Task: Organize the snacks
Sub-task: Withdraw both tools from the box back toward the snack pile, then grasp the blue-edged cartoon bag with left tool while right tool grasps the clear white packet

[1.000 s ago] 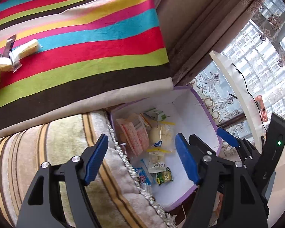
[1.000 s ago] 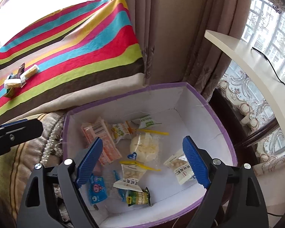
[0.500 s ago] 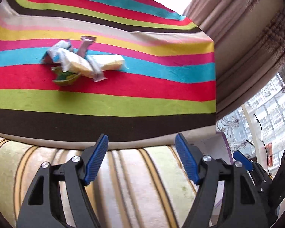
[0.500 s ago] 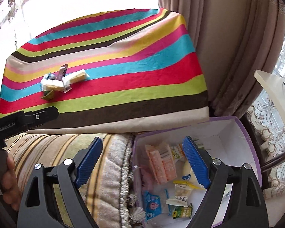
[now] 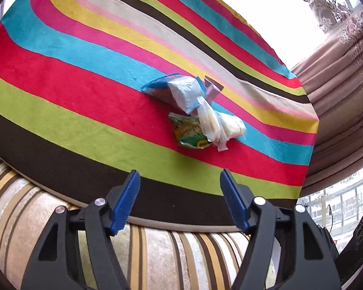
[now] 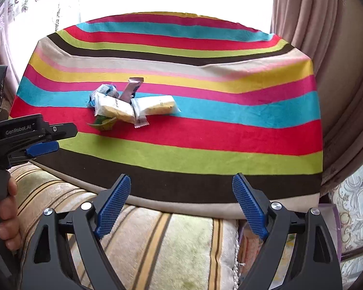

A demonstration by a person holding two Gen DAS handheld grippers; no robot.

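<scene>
Both grippers, left gripper and right gripper, are swinging away from the box toward the snacks piled on the striped cloth, jaws spread and empty, likely needing a closer reach next.

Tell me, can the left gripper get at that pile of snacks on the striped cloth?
Probably yes: the left gripper is open, the snacks lie straight ahead, only bare striped cloth between.

Both wrist cameras look forward over the sofa edge onto the striped surface. The left view sits nearer and looks from the left, the right view from farther back. They share the snack pile; the right view also catches the left gripper.
</scene>
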